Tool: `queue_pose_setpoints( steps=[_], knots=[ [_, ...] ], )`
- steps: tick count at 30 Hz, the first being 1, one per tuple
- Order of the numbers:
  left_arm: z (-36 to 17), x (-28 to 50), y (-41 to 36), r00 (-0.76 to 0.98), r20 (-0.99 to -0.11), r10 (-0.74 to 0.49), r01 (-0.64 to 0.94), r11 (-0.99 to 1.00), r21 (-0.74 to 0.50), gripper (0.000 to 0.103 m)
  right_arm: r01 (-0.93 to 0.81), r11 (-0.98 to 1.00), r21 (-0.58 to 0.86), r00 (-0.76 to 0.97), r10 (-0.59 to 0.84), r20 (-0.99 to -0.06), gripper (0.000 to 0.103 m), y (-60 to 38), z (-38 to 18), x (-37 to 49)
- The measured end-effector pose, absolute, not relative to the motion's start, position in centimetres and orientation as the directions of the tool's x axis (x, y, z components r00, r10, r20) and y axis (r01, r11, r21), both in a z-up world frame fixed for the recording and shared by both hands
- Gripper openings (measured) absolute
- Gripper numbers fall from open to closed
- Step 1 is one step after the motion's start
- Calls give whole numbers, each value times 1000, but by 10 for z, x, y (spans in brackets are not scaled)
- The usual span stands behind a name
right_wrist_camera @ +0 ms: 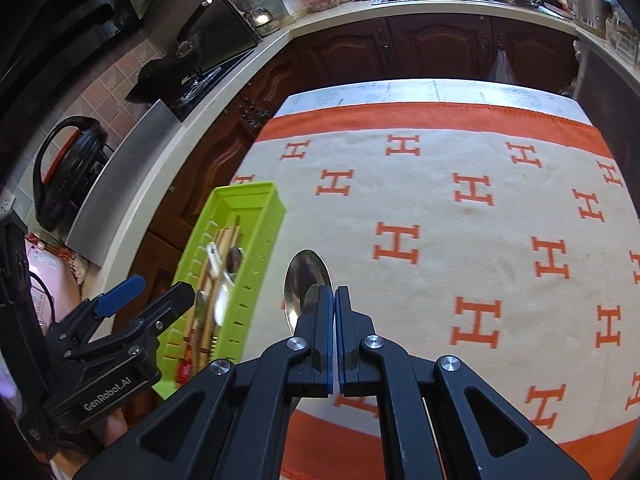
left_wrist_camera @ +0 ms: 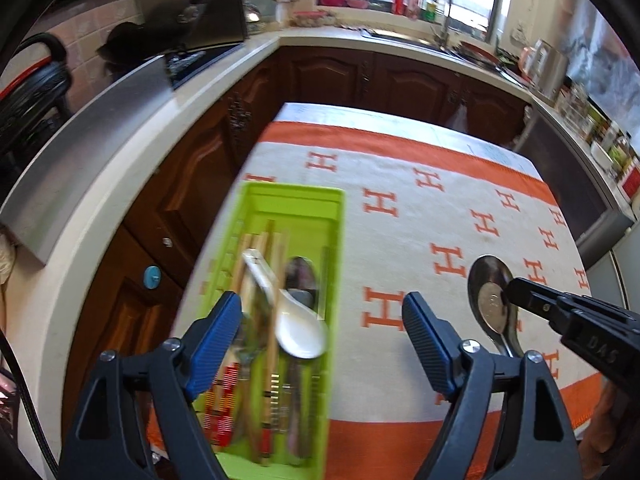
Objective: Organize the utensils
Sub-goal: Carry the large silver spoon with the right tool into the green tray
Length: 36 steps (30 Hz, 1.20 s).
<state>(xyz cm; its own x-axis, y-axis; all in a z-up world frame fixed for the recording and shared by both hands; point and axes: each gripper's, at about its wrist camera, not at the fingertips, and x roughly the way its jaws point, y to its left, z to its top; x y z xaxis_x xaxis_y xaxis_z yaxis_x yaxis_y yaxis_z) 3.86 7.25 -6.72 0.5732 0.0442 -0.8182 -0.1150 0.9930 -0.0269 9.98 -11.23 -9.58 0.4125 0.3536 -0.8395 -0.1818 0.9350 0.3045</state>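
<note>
A green utensil tray (left_wrist_camera: 256, 204) lies at the table's left edge, holding chopsticks (left_wrist_camera: 272, 332), a white ceramic spoon (left_wrist_camera: 298, 330) and a metal spoon (left_wrist_camera: 302, 276). My left gripper (left_wrist_camera: 322, 334) is open and empty just above the tray's near end. A steel spoon (left_wrist_camera: 490, 280) lies on the cloth to the right. My right gripper (right_wrist_camera: 334, 300) has its jaws together at the spoon's (right_wrist_camera: 306, 276) bowl; whether it grips the rim I cannot tell. The tray also shows in the right wrist view (right_wrist_camera: 264, 208), and so does the left gripper (right_wrist_camera: 160, 292).
The table carries a white cloth with orange H marks (right_wrist_camera: 472, 192) and orange borders. Dark wooden cabinets (left_wrist_camera: 328, 76) and a countertop with a stove (left_wrist_camera: 192, 60) and a sink (left_wrist_camera: 420, 40) ring the table. A black kettle (right_wrist_camera: 68, 168) stands at the left.
</note>
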Motion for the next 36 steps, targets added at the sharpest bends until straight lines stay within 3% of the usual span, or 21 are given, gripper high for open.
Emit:
queue_pose_setpoints(
  steps=[15,36],
  knots=[
    [-78,25,143,562,-822,96,-211,977,-29,92,-250,908,335,345,407,-846,1,-7,-85,117],
    [-109,21,193,496,-861,116,-288,957,-37,94,-275,928,250,252,321,-913,3,59,-149,126]
  ],
)
